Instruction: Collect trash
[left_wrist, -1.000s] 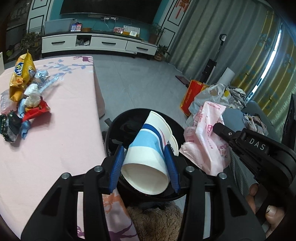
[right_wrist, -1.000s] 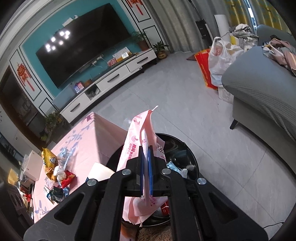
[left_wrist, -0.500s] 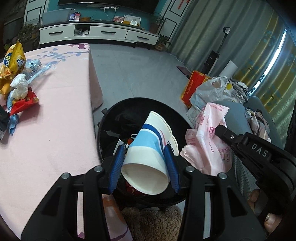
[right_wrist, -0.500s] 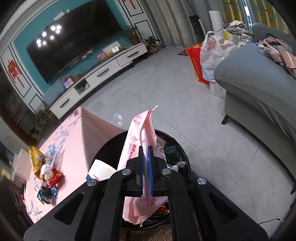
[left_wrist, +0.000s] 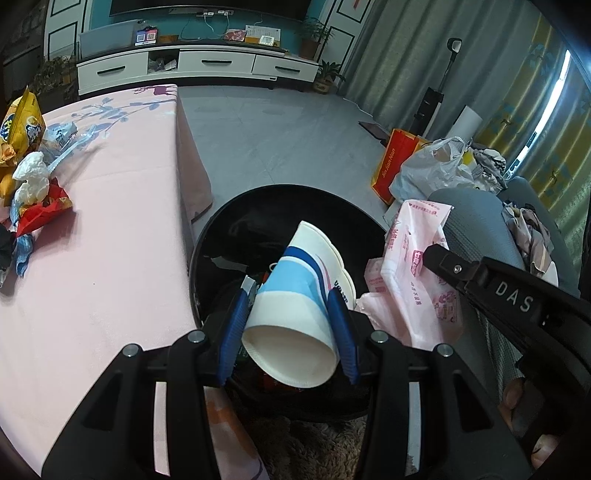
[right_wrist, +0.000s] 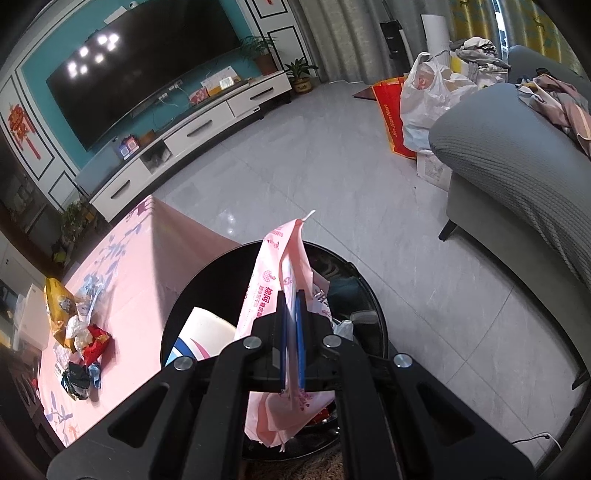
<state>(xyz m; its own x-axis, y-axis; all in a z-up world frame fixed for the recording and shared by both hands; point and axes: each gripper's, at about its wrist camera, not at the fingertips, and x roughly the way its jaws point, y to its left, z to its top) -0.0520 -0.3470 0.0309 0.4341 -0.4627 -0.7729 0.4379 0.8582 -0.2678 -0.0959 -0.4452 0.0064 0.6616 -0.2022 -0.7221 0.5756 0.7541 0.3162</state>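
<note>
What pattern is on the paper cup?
The cup is white with light and dark blue bands; clearest in the left wrist view.

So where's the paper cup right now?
In the left wrist view, the paper cup is squeezed in the left gripper, right over the black trash bin, next to the pink wrapper.

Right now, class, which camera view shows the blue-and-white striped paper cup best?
The left wrist view: the blue-and-white striped paper cup fills the centre, clamped between the left tool's pads. The right wrist view shows only part of it, behind the pink plastic wrapper.
</note>
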